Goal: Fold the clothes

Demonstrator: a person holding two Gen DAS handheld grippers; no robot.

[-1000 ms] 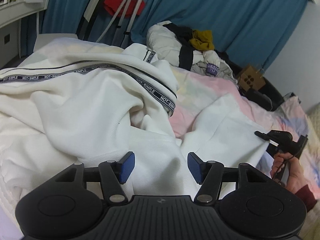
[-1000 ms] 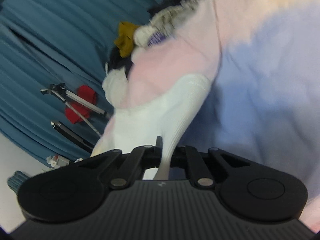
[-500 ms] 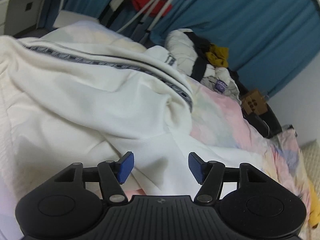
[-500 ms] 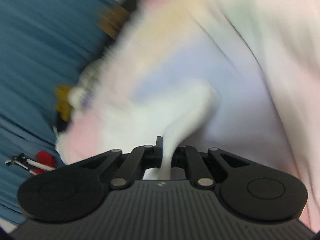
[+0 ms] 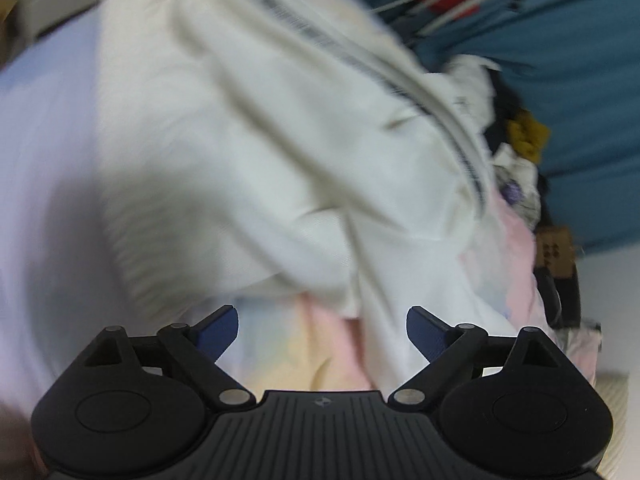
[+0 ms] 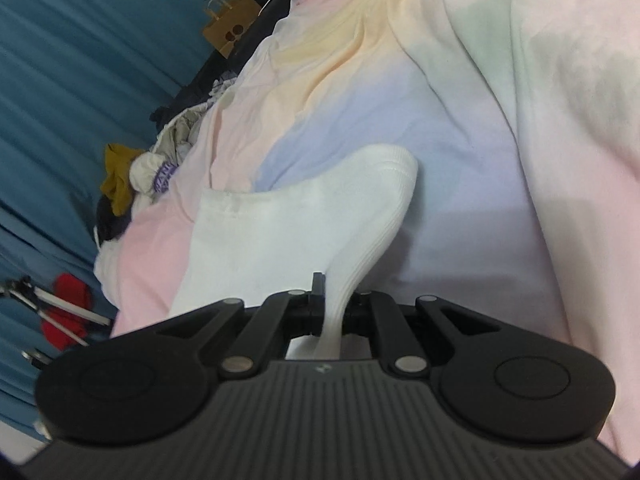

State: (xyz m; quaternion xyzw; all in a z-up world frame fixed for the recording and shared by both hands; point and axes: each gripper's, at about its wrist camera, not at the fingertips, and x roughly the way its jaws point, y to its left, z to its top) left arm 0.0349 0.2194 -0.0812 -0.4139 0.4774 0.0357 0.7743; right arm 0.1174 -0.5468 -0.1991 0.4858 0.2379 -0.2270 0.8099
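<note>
A white sweatshirt (image 5: 240,152) with a dark lettered stripe lies crumpled on the pastel bedspread (image 5: 304,352); the left wrist view is blurred. My left gripper (image 5: 322,330) is open and empty, just in front of the garment's near hem, above bare bedspread. My right gripper (image 6: 334,304) is shut on the ribbed cuff of a white sleeve (image 6: 320,220), which stretches away from the jaws over the bedspread (image 6: 460,120).
A pile of other clothes (image 6: 132,176) with a mustard piece lies at the bed's far side, also in the left wrist view (image 5: 520,148). Blue curtains (image 6: 80,40), a brown paper bag (image 6: 228,28) and a tripod with a red cloth (image 6: 60,304) stand behind.
The left gripper has swung left and tilted, and its jaws have opened wider. The right gripper has kept hold of the cuff while turning, and its view has steadied.
</note>
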